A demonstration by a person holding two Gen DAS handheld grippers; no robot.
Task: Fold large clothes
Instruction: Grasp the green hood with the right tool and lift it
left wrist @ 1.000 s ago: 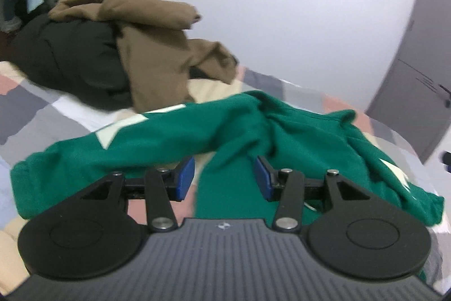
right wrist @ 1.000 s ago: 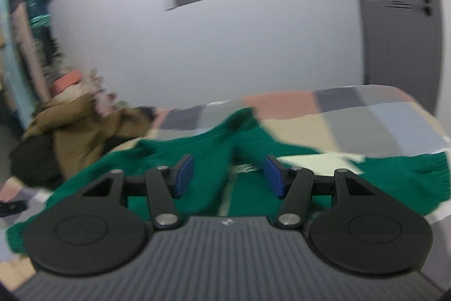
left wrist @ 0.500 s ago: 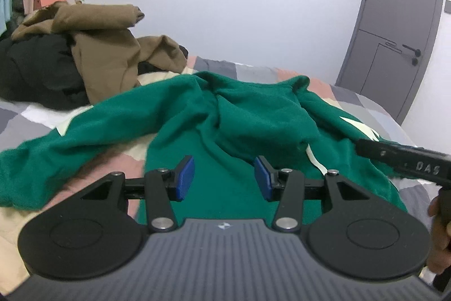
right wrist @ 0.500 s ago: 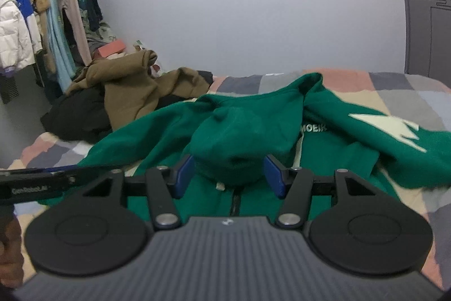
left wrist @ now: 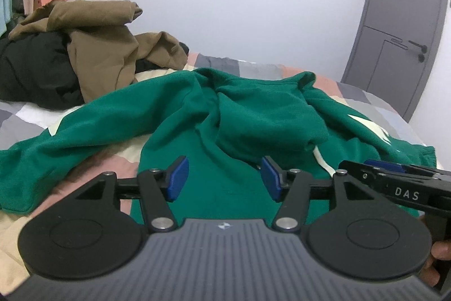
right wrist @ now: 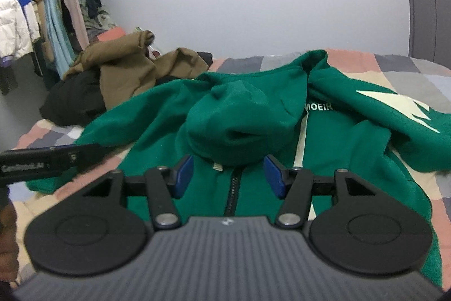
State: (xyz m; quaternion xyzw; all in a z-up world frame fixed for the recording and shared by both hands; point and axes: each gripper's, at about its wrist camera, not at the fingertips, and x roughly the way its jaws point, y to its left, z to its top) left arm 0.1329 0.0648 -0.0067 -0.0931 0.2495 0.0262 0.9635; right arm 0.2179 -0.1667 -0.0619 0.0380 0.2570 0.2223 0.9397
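My left tongs (left wrist: 222, 178) opening, right tongs (right wrist: 229, 175) parted, both empty | rumpled green zip hoodie (right wrist: 253, 114) on bed | flatten hood first

You have one green hoodie (right wrist: 253, 114) spread on one bed (right wrist: 394, 61) with a checked cover. Behind it you can count two heaped garments: one brown (right wrist: 124, 66) and one black (right wrist: 76, 100). You are holding two grippers, the left gripper (left wrist: 222, 177) and the right gripper (right wrist: 228, 174). One grey door (left wrist: 400, 19) stands at the wall. The hanging clothes (right wrist: 42, 4) on the rail overlap too much to count.
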